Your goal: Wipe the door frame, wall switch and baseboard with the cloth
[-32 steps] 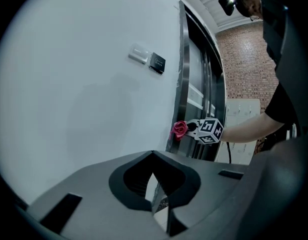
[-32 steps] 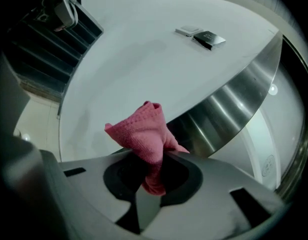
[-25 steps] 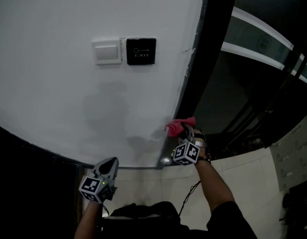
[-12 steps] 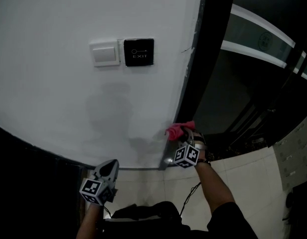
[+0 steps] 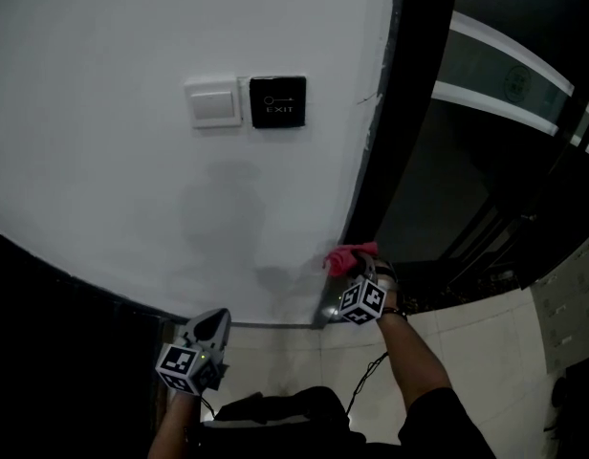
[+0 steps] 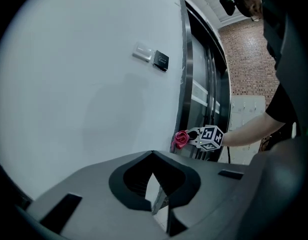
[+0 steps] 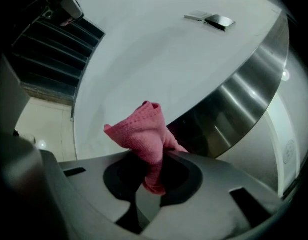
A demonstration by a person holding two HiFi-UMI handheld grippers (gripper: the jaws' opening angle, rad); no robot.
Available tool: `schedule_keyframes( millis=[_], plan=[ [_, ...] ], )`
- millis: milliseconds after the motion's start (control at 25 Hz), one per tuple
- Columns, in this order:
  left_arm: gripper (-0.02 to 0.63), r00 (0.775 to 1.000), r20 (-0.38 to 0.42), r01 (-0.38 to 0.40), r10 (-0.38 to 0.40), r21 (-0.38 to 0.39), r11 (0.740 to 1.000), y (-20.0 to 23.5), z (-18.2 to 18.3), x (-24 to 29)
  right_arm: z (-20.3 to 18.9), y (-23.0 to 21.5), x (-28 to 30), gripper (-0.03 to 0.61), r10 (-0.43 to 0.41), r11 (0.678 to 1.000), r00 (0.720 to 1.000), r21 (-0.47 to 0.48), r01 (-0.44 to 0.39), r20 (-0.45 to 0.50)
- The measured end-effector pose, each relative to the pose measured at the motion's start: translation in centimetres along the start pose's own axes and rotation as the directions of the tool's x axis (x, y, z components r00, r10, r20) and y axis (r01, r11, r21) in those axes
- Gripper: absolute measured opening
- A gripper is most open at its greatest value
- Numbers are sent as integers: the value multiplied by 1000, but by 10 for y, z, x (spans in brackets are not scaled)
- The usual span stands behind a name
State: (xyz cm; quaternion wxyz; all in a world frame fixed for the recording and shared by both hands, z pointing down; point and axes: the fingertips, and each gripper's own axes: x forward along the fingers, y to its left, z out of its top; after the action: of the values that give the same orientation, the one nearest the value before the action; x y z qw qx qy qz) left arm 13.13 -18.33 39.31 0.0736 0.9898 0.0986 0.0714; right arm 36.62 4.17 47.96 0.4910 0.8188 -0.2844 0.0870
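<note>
Against the white wall (image 5: 132, 189), at its right edge: door frame (image 5: 371, 180), a dark strip running down to the tiled floor (image 5: 467, 333). Low on that strip, right gripper (image 5: 355, 269), jaws clamped on the pink cloth (image 5: 350, 259), bunched end pushed at the frame's edge. Sits lower on the frame than a second ago, closer to the floor. Reads as a downward wiping stroke nearing the foot; switch and baseboard still to come. Left gripper (image 5: 211, 318) idle by the wall's foot, jaws together, nothing between. Wall switch (image 5: 215, 101) and black exit button (image 5: 277, 101) well above, touched by neither. Baseboard possibly the thin grey line under the wall; too dim to confirm.

Right gripper view only: brushed-metal sheen on the frame, cloth weave, fold pinched deep in the jaws. Left gripper view only: side look at the cloth right at the frame's edge.
</note>
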Motion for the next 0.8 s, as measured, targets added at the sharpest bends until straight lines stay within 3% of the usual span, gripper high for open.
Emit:
schedule_keyframes(
  millis=[160,360,560,800],
  plan=[
    [-8,1000,0,-6,6,5,1000,1,1,-4,-10,11,7,58,68,997,996,30,-66,-55],
    [-8,1000,13,5,-6,12,1000,-4,5,-7,-24,29,14,58,214,975,961,104,-198,-174],
    [-8,999,27,17,-17,9,1000,-8,6,-14,-21,36,3,58,275,946,949,222,-238,-156],
    [-8,998,44,44,-44,-9,999,-9,6,-14,-5,34,-23,58,304,939,946,201,-278,-113]
  ],
)
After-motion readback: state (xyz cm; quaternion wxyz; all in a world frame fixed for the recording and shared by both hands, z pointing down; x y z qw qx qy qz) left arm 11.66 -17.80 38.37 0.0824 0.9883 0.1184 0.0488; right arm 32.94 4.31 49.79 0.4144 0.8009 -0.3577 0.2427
